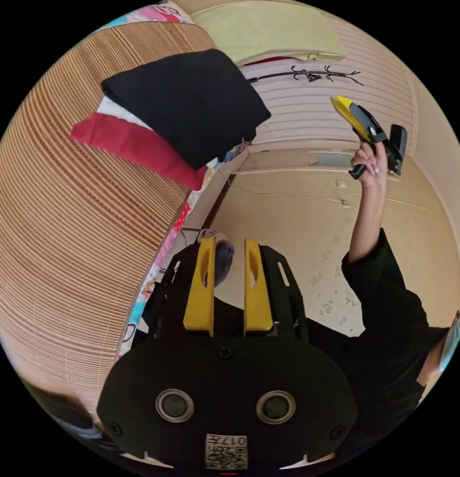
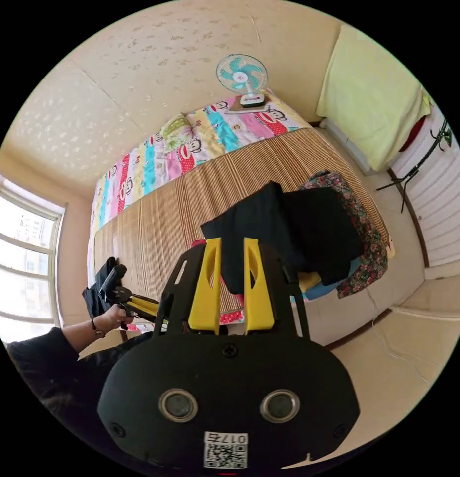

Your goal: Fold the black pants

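Right tongs [image 1: 350, 110] raised high in an upstretched hand [image 1: 367, 164], left tongs [image 2: 142, 306] held low; both parted, gripping nothing. Black pants [image 1: 190, 102] folded atop a clothes stack on the bed [image 2: 190, 208]; lower garments mostly hidden.

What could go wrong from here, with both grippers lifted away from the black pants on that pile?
1. The folded black pants top an uneven stack near the bamboo mat's edge, overhanging the red garment; a nudge might slide them off.
2. Left gripper and right gripper hold nothing, so nothing steadies the stack.
3. Reaching back in, a jaw may snag a fold and undo it.
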